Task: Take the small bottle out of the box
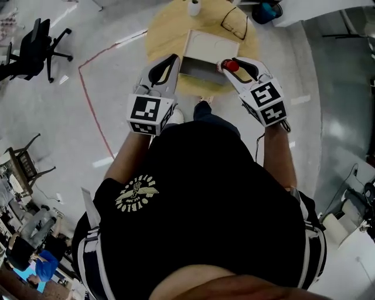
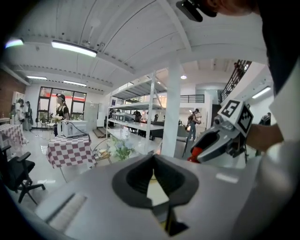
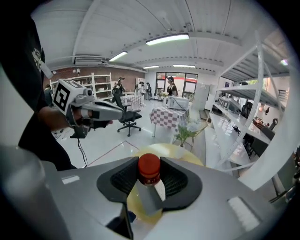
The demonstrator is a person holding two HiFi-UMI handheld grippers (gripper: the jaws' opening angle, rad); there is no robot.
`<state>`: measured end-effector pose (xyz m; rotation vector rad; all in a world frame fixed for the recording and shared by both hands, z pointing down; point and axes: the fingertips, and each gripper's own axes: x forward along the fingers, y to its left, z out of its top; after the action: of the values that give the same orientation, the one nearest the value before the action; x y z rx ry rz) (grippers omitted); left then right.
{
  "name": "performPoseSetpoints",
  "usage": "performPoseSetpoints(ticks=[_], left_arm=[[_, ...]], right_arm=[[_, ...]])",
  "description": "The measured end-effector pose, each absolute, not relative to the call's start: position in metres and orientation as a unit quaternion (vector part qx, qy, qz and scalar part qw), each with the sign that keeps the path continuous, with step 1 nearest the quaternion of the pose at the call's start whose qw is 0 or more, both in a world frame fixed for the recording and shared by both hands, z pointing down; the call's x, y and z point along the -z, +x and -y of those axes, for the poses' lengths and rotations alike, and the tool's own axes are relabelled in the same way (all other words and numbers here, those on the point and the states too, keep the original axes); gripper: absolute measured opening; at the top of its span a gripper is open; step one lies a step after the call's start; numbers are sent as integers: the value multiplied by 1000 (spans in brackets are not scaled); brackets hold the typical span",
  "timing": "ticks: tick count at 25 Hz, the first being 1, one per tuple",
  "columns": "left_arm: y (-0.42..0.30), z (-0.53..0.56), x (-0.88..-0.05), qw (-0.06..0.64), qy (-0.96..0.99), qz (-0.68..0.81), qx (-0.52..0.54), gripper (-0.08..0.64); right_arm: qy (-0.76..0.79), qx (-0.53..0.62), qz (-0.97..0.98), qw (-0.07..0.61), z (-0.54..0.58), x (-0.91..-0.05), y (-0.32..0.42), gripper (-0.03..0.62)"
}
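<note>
**Head view.** The round counter (image 1: pixel 170 26) carried the open box (image 1: pixel 205 47), which looked empty. The right gripper (image 1: pixel 227 65) had its jaws clamped on the bottle (image 1: pixel 231 65), red cap showing, over the box's near right corner. The left gripper (image 1: pixel 174 58) hung at the near left corner with its jaws closed on nothing. A white cup (image 1: pixel 194 7) and a pair of glasses (image 1: pixel 235 23) lay at the counter's far side, well apart from both grippers. An office chair (image 1: pixel 38 50) stood off on the floor.

**Left gripper view.** The pads met at their tips, empty. A pillar (image 2: pixel 172 112), shelving (image 2: pixel 133 117) and a chequered table (image 2: pixel 70 150) stood beyond, and the right gripper showed at the right.

**Right gripper view.** The bottle sat upright between the jaws, with the counter far beneath it. Judged from this, the removal was done, and only putting the bottle down somewhere could remain. Nothing stood in the way.
</note>
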<state>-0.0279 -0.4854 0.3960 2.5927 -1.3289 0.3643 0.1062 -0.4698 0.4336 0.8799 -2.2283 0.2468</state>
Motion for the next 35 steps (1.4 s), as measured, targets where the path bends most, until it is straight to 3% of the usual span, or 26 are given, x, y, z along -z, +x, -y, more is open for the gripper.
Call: performPoseSetpoints(ticks=[8,16,27,35], left_arm=[[-41,458,-358,78,891,436,-103,0],[-44,438,-345,64,900,421,-94,0],[-46,439,-389,98,889,428,-128,0],[-34,478,-447,129,874,434,-175,0]], right_arm=[[366,-21,875,317,449,-327,91,152],[377,-13,872,311,434,-310,84,153],[369,-89,860,343,444,-396,102,153],[381,-156,839,355,490,-521,127,152]])
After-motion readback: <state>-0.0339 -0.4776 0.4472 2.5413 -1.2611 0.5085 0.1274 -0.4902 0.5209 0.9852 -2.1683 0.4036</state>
